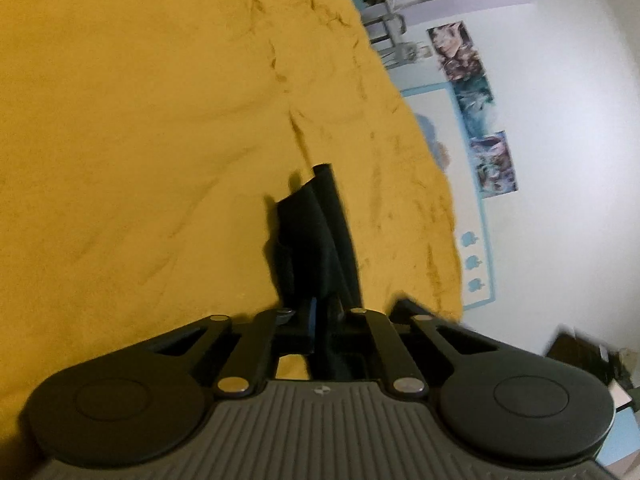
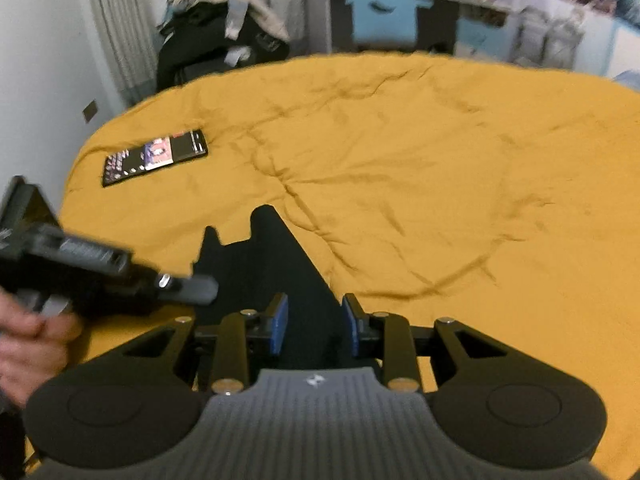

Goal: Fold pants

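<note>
The black pants (image 2: 264, 264) lie on the yellow bedspread (image 2: 420, 184). In the left wrist view my left gripper (image 1: 320, 316) is shut on a bunched fold of the black pants (image 1: 308, 236), held above the bedspread (image 1: 140, 140). In the right wrist view my right gripper (image 2: 316, 326) is open, its blue pads (image 2: 280, 324) standing on either side of the dark cloth without pinching it. The left gripper (image 2: 192, 288) also shows at the left of that view, blurred, held by a hand.
A phone (image 2: 156, 156) with a lit screen lies on the bedspread at the far left. Beyond the bed stand a chair heaped with dark clothes (image 2: 224, 40), a blue cushion (image 2: 384, 8) and a cluttered desk. Posters (image 1: 476, 108) hang on the white wall.
</note>
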### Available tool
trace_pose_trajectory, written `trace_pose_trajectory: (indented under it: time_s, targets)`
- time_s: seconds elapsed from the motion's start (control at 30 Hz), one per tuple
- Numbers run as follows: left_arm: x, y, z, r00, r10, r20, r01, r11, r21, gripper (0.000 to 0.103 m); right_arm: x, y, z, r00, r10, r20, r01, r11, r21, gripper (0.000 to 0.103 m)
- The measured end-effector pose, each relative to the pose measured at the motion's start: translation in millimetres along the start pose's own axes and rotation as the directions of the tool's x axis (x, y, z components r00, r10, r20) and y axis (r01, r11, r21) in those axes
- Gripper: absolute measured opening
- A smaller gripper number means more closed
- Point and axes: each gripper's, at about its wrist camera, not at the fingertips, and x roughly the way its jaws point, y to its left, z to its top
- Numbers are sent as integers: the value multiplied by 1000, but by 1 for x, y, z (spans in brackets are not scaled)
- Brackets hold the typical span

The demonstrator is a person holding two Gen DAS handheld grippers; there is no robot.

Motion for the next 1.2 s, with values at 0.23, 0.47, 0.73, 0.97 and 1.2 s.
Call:
trace_pose_trajectory:
  time_s: [0.23,0.47,0.73,0.97,1.2]
  targets:
    - [1,0,5,1000,-8,-21,9,1000,7,1,46,-6,9,994,99,-49,-99,995,-2,0]
    - [-4,-3,3,1000,-2,0,2,1000,19,1,19,-22,17,991,111,69,-117,989,89,3]
    - [-5,-5,0,1000,5,3,-5,1000,23,1,61,-26,12,978,198,-67,-189,974,122,7]
    - [-19,-11,-4,998,-13,54,10,998,64,1,21,-30,18,978,184,102,-196,974,115,0]
    - [-16,-7,-7,996,75,54,-78,996,53,1,36,-26,17,994,100,46,-105,988,115,0]
